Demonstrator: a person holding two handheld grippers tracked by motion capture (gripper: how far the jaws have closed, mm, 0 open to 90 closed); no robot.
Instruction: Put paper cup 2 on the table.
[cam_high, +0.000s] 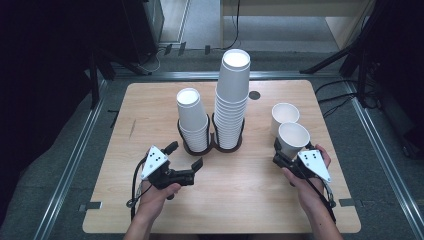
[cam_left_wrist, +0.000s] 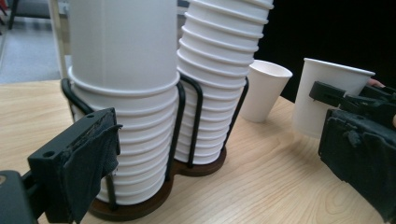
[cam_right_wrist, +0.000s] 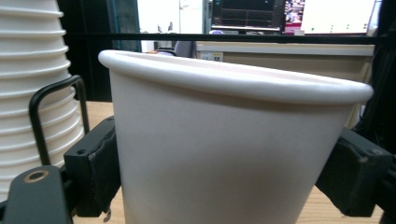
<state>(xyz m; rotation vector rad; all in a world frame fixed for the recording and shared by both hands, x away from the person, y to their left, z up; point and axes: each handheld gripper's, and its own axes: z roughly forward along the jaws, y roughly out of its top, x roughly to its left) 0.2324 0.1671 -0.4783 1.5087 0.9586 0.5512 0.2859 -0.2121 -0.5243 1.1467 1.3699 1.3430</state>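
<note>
1. Right gripper (cam_high: 276, 151) jaws: clamped on a white paper cup (cam_high: 293, 138), one jaw on each side of the cup wall. Right gripper view confirms it: held cup (cam_right_wrist: 224, 154) sits between both black jaws, rim up, tilted slightly.
2. Left gripper (cam_high: 185, 156) jaws: spread wide, nothing between them. Left gripper view has one jaw at lower left and the other at far right, with a big gap across.
3. Held cup location: right part of the wooden table (cam_high: 150, 210), in front of the person's right hand (cam_high: 305, 182). Can't tell from the high view whether its base touches the tabletop.
4. Second loose cup (cam_high: 285, 116) stands upright on the table just behind the held one, mouth up. Same cup in the left gripper view (cam_left_wrist: 265, 89), apart from the rack.
5. Cup rack (cam_high: 214, 146): dark base with two black wire holders, mid-table.
6. Short stack (cam_high: 192, 120) in the left holder, tall stack (cam_high: 231, 100) in the right one. Both are nested upside down, bottoms up.
7. Left gripper sits in front of the short stack, pointing toward it, not touching. Left gripper view puts that stack (cam_left_wrist: 122, 98) close ahead, tall stack (cam_left_wrist: 219, 79) beside it leaning a bit.
8. Left hand (cam_high: 157, 192) grips the tool near the table's front edge.
</note>
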